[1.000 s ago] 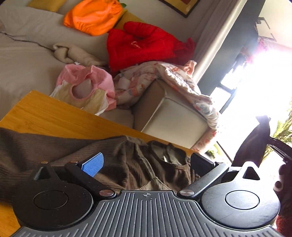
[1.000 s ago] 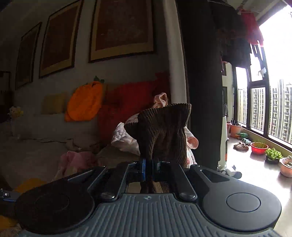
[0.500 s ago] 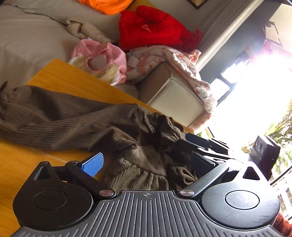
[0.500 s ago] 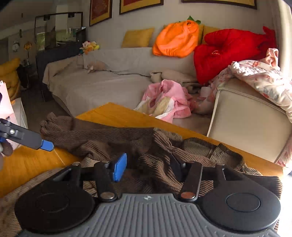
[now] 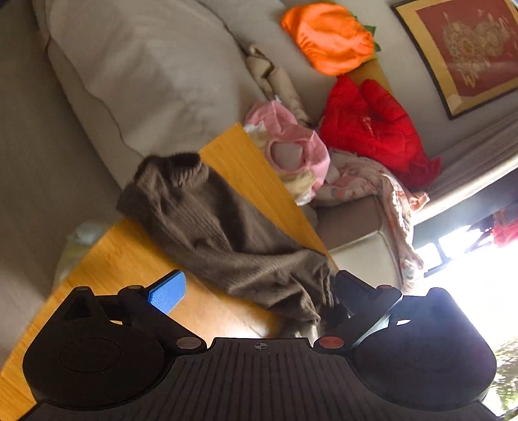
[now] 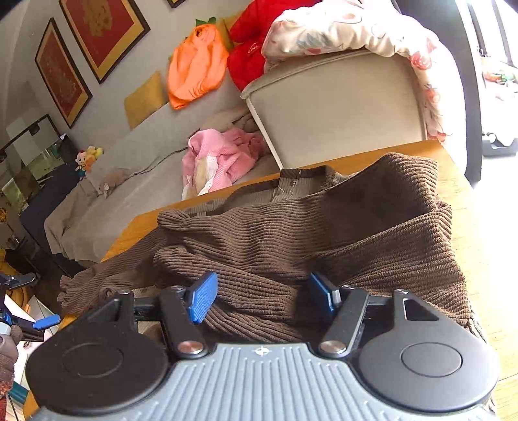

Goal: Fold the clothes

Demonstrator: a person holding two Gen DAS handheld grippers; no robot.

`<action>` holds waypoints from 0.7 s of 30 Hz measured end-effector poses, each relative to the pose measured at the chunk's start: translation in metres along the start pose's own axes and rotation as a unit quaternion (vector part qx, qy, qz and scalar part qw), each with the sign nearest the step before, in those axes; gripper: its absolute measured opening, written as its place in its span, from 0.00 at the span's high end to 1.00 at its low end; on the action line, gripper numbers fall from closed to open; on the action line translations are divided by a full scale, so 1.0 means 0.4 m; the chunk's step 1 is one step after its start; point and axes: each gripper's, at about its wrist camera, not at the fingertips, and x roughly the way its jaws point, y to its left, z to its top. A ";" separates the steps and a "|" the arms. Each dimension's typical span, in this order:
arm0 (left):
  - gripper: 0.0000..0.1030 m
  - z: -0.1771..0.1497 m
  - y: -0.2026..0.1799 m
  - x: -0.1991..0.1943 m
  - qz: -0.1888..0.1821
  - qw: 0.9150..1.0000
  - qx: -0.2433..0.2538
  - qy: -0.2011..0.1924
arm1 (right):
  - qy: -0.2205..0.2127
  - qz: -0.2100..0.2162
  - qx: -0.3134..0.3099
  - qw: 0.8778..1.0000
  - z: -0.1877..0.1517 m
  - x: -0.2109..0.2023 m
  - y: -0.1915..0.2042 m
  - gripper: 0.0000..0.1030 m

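A brown ribbed sweater [image 6: 307,233] lies crumpled on the wooden table [image 6: 459,191]. One sleeve [image 5: 194,210] stretches toward the table's far corner [image 5: 236,155] in the left wrist view. My right gripper [image 6: 262,298] is open, its blue pads either side of a fold of the sweater, low over it. My left gripper [image 5: 255,291] is open above the table's bare wood, with the sweater's bunched end by its right finger. The left gripper also shows at the left edge of the right wrist view [image 6: 29,301].
A beige sofa [image 5: 145,81] runs behind the table, with a pink garment [image 5: 291,145], a red jacket [image 5: 372,129] and an orange cushion [image 5: 327,35] on it. A floral blanket [image 6: 356,29] drapes over the sofa arm [image 6: 340,107] close to the table's far edge.
My right gripper, shut on a raised part of the sweater a second ago, has let go and come down low over it. My left gripper has swung left and stays open.
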 end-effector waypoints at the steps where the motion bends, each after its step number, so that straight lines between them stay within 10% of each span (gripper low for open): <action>1: 0.04 -0.004 0.001 0.010 -0.001 1.000 -0.007 0.008 | -0.001 -0.001 -0.004 1.000 0.000 0.004 0.005 0.34; 11: 0.30 -0.011 -0.043 0.131 0.057 0.998 -0.005 -0.013 | -0.070 -0.009 -0.021 0.997 0.002 -0.108 0.009 0.32; 16: 0.76 -0.003 -0.051 0.189 0.079 0.996 -0.002 -0.040 | -0.106 -0.028 -0.031 0.993 -0.019 -0.189 -0.006 0.32; 21: 0.88 -0.020 -0.150 0.218 0.136 0.975 0.147 -0.092 | -0.134 -0.048 -0.038 0.989 -0.041 -0.265 -0.028 0.32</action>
